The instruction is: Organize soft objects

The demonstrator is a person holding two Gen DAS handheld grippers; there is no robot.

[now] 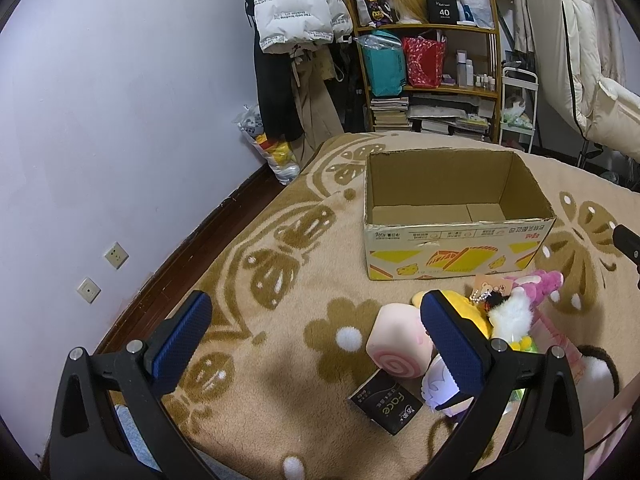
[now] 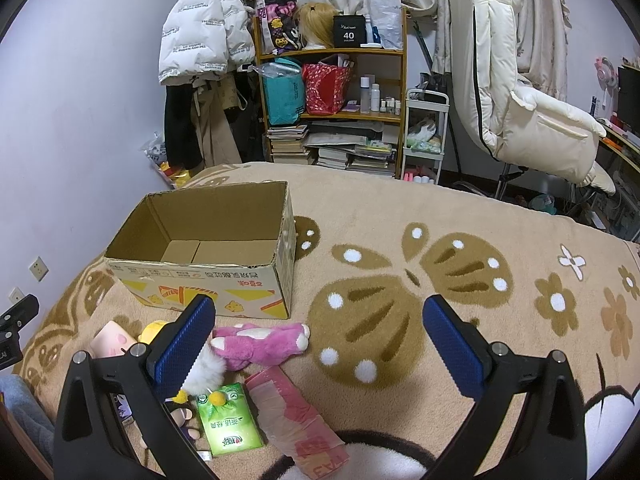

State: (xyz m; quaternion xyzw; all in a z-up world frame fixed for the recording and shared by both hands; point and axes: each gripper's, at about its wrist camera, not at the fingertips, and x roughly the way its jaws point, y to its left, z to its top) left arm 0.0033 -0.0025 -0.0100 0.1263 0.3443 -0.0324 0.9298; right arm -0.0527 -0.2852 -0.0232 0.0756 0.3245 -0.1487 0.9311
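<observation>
Both the left gripper [image 1: 316, 336] and right gripper [image 2: 318, 330] hang spread wide, holding nothing. The pink plush [image 2: 260, 346] lies just before the empty box [image 2: 200, 276] (light, squashy); pinch its middle.

A tan blanket [image 2: 400, 216] patterned with brown butterflies and white-dotted flowers covers the bed. The cardboard box [image 2: 208, 280] is plain brown inside, cream outside with yellow and orange graphics. The plush rabbit [image 2: 260, 344] is pink with white paws; the tissue pack [image 2: 228, 420] is green. The fingers [image 2: 452, 344] carry blue textured pads on black frames. The wall [image 1: 120, 100] is pale lilac.
</observation>
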